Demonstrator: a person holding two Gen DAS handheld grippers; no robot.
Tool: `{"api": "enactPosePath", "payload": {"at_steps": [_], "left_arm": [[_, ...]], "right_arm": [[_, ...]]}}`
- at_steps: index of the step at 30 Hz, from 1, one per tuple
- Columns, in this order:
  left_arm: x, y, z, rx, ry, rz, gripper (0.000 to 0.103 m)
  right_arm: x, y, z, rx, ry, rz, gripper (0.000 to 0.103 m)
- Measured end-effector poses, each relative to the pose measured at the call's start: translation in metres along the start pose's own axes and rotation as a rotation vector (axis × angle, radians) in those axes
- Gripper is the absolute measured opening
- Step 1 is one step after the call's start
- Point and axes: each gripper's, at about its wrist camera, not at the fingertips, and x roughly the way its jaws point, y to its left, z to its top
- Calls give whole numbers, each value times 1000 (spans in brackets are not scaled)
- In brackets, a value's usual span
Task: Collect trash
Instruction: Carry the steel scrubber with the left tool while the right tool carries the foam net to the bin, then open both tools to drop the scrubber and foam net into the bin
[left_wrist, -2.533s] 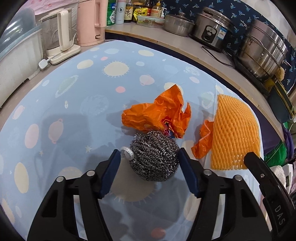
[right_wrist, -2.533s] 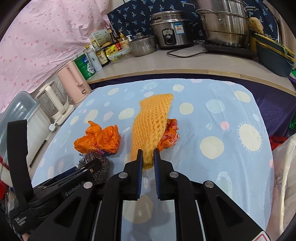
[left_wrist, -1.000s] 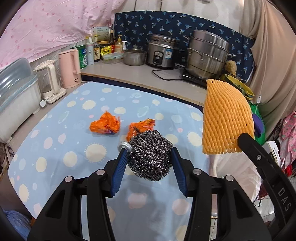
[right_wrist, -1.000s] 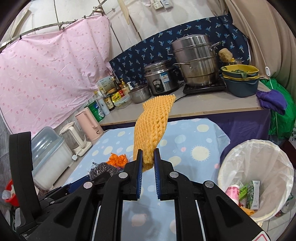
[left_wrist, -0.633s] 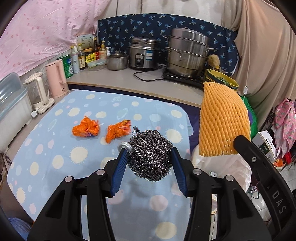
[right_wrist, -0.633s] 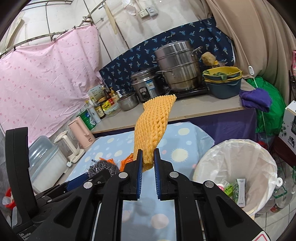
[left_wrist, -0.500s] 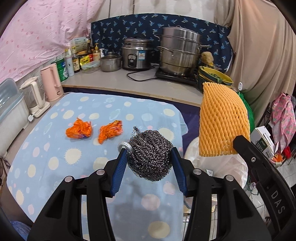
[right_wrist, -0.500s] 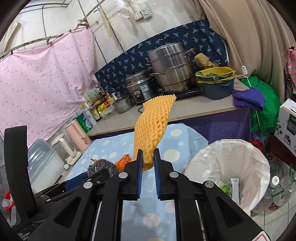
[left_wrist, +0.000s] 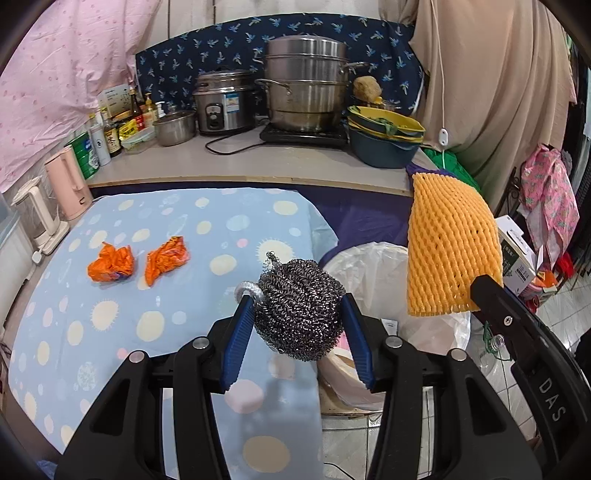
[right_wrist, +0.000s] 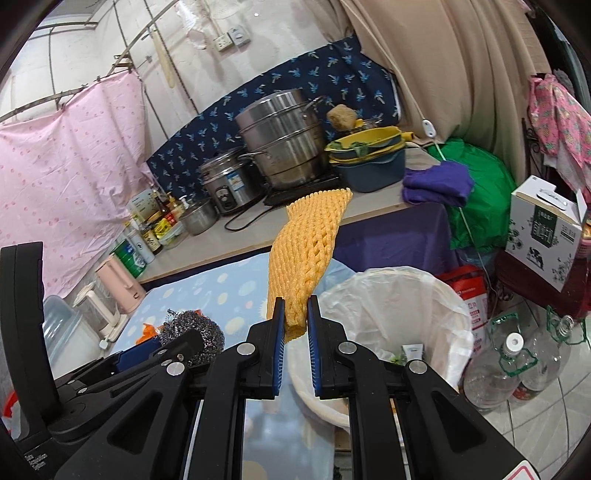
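My left gripper (left_wrist: 300, 314) is shut on a steel wool scourer (left_wrist: 301, 306), held in the air over the table's right edge beside the bin. My right gripper (right_wrist: 295, 314) is shut on the lower end of an orange foam fruit net (right_wrist: 306, 254), which stands up from the jaws; the net (left_wrist: 448, 251) also hangs at the right of the left wrist view. A bin lined with a white bag (right_wrist: 399, 306) stands on the floor just ahead of both grippers, with some trash inside. Two crumpled orange wrappers (left_wrist: 110, 261) (left_wrist: 166, 258) lie on the spotted blue tablecloth (left_wrist: 110, 317).
A counter behind the table carries a steamer pot (left_wrist: 304, 85), a rice cooker (left_wrist: 219, 101), bottles and stacked basins (left_wrist: 384, 136). Kettles (left_wrist: 68, 182) stand at the table's left. Plastic bottles (right_wrist: 513, 365) and a carton box (right_wrist: 543, 229) crowd the floor right of the bin.
Both grippers have swung rightward off the table toward the bin, each keeping its load. The bin has come closer in both views, and the orange wrappers have slid further left.
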Motion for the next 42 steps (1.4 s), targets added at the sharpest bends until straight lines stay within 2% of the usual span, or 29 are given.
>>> {"api": "enactPosePath", "payload": {"at_steps": [7, 17, 33, 42], "left_arm": [[16, -28, -3, 40, 28, -10, 46], [43, -47, -9, 76, 77, -7, 46], [75, -56, -15, 95, 131, -5, 46], [82, -58, -16, 104, 130, -9, 47]], "right_arm": [[1, -27, -2, 28, 6, -44, 11], [18, -58, -16, 69, 60, -102, 11], [45, -70, -32, 83, 123, -133, 11], [55, -69, -34, 80, 141, -146, 12]]}}
